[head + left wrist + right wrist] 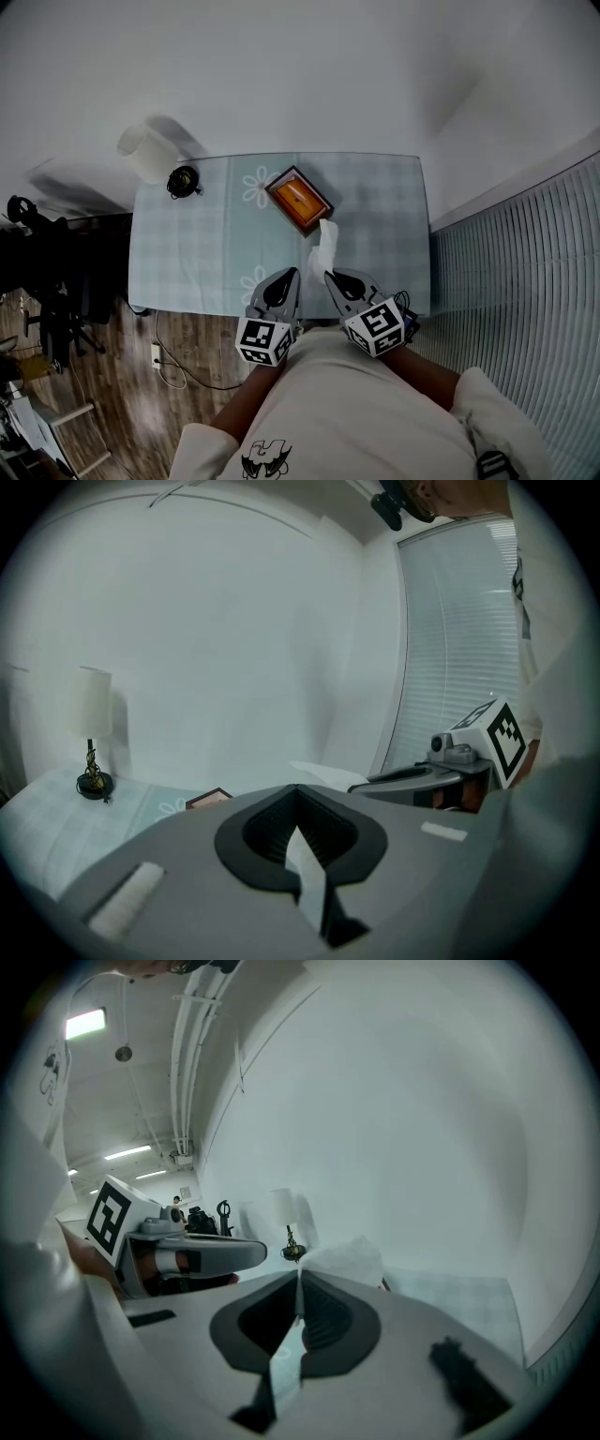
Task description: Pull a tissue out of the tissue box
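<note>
Right gripper (pixel 329 275) is clamped on the white paper tissue (pixel 325 246), which runs lengthwise from the jaws towards the orange rectangular tissue box (pixel 298 199). Far end's clearance from the box: unclear. Left gripper (pixel 290 276) is closed, empty and slightly farther from the box.

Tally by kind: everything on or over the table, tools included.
lamp: 1
tissue box: 1
tissue: 1
tools: 2, left tool and right tool
total: 5
</note>
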Motion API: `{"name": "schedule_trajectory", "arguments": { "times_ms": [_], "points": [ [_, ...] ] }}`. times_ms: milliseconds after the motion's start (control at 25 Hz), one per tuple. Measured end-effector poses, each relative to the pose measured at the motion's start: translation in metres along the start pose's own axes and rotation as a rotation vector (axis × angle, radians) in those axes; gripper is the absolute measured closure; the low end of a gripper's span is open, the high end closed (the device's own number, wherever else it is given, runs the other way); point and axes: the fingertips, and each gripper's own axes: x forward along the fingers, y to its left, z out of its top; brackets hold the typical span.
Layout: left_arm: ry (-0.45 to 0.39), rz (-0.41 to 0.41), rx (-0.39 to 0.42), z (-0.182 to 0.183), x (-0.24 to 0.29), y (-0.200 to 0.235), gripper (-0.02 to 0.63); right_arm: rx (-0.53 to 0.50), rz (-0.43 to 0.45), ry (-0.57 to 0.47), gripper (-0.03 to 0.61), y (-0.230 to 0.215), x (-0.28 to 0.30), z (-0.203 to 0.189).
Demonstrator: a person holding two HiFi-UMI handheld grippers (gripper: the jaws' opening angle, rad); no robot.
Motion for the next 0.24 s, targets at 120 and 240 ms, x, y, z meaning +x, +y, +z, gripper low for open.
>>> {"name": "schedule_trajectory", "arguments": {
  "times_ms": [120,240],
  "points": [
    [0.002,-0.002,0.001,0.0011,-0.0001,0.0005,0.607,0.001,0.002,0.000,0.566,0.0007,0.0019,0.0013],
    [0.004,-0.001,0.004,0.0027,-0.0012,0.0036,0.607,0.008,-0.001,0.001,0.566,0.0003,0.0046,0.0024]
  ]
}}
